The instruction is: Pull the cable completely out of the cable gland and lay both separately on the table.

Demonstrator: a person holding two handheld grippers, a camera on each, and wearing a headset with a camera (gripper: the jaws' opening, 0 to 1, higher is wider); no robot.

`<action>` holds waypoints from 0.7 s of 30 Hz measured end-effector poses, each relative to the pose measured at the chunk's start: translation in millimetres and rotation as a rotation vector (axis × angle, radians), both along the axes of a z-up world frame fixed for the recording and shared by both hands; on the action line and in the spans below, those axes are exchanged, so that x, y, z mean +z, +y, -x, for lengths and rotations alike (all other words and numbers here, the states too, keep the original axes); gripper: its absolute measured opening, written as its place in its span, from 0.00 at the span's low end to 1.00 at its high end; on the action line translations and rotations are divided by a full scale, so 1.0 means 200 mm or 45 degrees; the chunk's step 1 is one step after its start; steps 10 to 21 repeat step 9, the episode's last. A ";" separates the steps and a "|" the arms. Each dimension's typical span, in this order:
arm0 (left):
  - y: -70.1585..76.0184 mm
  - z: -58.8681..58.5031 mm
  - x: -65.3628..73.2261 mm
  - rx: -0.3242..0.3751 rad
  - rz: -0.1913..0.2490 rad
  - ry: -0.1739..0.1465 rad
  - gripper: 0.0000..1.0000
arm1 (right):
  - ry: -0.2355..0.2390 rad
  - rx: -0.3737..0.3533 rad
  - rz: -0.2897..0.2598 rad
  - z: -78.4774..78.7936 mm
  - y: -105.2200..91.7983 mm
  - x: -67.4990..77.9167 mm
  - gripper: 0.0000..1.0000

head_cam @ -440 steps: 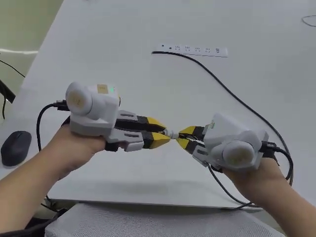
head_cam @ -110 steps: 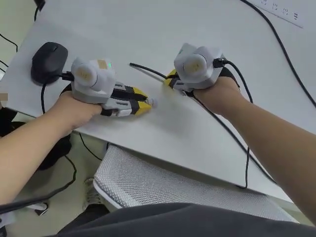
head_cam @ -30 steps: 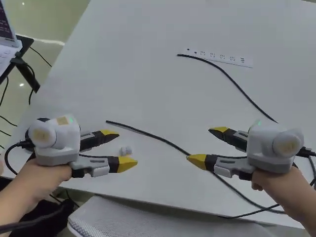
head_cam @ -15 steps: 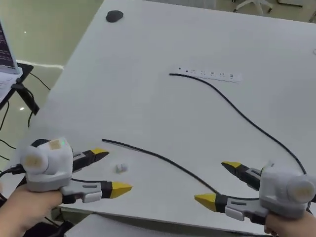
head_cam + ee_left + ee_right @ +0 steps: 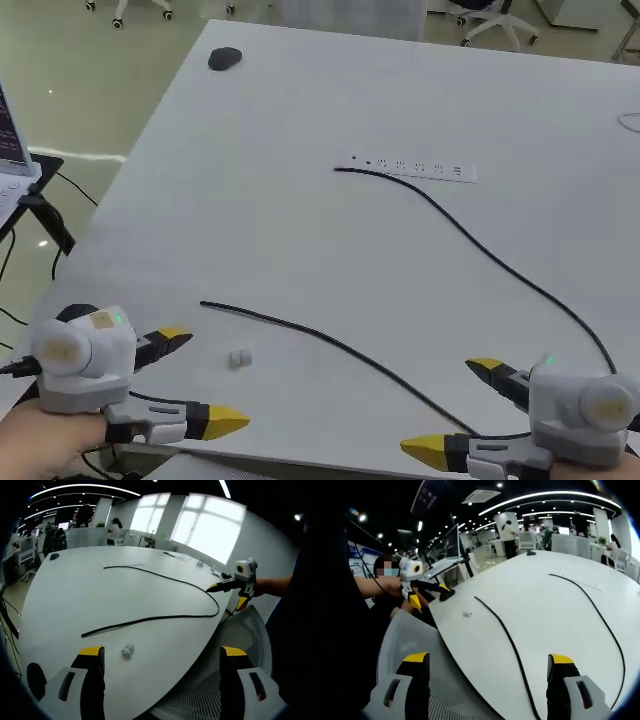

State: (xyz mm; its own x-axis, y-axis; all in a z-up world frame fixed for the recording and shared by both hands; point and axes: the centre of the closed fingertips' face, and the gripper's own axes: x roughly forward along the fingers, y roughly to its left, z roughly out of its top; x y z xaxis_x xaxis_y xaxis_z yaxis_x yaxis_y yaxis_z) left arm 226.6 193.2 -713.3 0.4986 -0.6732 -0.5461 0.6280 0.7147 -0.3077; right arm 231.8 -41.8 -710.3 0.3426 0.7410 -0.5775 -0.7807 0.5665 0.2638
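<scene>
Evidently the closing step is in hand. The left gripper [image 5: 205,378] is held wide open and empty at the near left edge of the table [image 5: 300,230]. The right gripper [image 5: 450,405] is likewise spread, with nothing clamped, at the near right edge. Just beyond the left gripper's tips, the small white cable gland [image 5: 238,357] is seen lying alone on the tabletop, apart from both jaws. The black cable [image 5: 330,342] is laid a little farther out. It runs from a free end near the gland diagonally toward the right gripper and passes between that gripper's open jaws, apparently untouched. A clear gap is left between cable and gland, so both are judged separated and set down. Little is called for next beyond drawing the grippers away without brushing either part.
</scene>
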 end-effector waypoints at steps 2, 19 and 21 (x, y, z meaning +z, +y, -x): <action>0.00 -0.01 0.00 0.008 0.006 0.007 0.97 | 0.000 0.006 0.010 0.01 0.00 -0.01 0.99; 0.00 0.01 0.00 0.005 0.009 0.044 0.99 | 0.012 -0.001 0.010 0.03 -0.01 -0.02 0.99; 0.00 0.01 0.00 0.005 0.009 0.044 0.99 | 0.012 -0.001 0.010 0.03 -0.01 -0.02 0.99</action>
